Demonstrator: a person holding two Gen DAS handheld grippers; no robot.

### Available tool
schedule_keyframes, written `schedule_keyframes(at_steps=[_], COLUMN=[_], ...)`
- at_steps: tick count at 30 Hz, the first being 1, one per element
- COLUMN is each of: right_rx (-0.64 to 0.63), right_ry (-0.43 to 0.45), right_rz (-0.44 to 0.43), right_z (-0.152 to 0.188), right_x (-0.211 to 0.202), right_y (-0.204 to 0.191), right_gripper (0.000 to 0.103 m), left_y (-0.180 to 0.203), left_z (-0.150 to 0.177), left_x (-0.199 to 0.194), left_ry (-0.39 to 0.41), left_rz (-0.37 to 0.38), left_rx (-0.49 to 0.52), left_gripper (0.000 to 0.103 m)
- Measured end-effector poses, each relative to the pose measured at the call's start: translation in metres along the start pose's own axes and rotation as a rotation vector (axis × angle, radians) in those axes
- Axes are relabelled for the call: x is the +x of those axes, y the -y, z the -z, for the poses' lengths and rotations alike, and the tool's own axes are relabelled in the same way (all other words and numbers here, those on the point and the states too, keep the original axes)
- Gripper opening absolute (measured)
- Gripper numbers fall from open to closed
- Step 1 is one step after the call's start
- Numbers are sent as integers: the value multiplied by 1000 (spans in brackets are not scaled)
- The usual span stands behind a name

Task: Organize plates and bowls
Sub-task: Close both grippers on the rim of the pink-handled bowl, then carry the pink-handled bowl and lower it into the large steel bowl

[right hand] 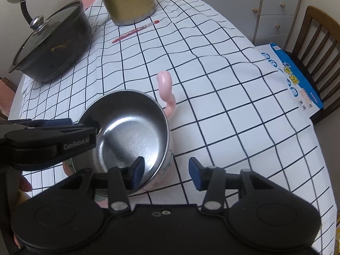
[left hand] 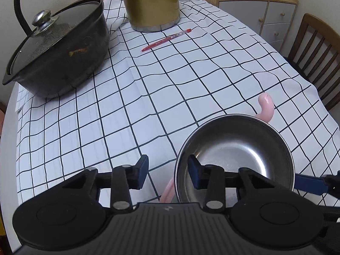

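- My left hand-held gripper [left hand: 167, 167] is unclenched and straddles the near rim of the steel bowl [left hand: 233, 148]. One finger hangs outside the wall and the other inside, and neither pad presses on metal.
- My right hand-held gripper [right hand: 166, 167] straddles the opposite side of the rim the same way, also released, with a clear gap on each side of the wall.
- The bowl sits upright near the front of the cloth-covered counter [left hand: 127, 110], and its pink handle [left hand: 265, 106] curls up from the far side.
- Risk one: thin, smooth steel pinched at the rim alone could slide out of the pads, as I judge it, if I clench too shallow.
- Risk two: if one side closes before the other, the bowl may get shoved across the cloth or tipped, and the cloth may bunch up.
- Risk three: with both grippers crowding one rim, a careless lift could pull them against each other and twist the bowl loose.
- Risk four: the handle could catch a finger if the bowl turns.
- Farther back, well apart from the bowl, stand a lidded black pot [left hand: 63, 53] and a gold kettle [left hand: 152, 4], with a red pen [left hand: 166, 39] lying nearby. A wide swing toward them could knock the pen or the lid.
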State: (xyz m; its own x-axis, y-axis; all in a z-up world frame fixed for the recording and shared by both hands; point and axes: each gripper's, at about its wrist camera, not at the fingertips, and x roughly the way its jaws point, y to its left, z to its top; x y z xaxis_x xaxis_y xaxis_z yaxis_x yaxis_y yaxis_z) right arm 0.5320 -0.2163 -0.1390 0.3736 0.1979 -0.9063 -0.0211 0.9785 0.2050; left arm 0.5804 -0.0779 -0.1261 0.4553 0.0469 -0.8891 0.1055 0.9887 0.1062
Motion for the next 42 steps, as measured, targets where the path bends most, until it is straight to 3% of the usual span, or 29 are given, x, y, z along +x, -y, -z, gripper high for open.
schedule_keyframes(at_steps=[8, 11, 25, 42], right_rx=[1, -6, -48, -73], right_ry=[-26, -26, -17, 60], right_rz=[-1, 1, 54, 92], right_z=[2, 2, 12, 57], right_x=[5, 4, -9, -106], right_y=[-6, -9, -7, 8], right_gripper=[31, 25, 17, 14], left_y=[8, 10, 22, 52], left_z=[0, 0, 17, 66], left_x=[3, 2, -24, -133], left_ry=[-1, 0, -3, 68], left_rz=[16, 9, 6, 53], left_rx=[15, 21, 34, 45], left_gripper=[15, 15, 9, 7])
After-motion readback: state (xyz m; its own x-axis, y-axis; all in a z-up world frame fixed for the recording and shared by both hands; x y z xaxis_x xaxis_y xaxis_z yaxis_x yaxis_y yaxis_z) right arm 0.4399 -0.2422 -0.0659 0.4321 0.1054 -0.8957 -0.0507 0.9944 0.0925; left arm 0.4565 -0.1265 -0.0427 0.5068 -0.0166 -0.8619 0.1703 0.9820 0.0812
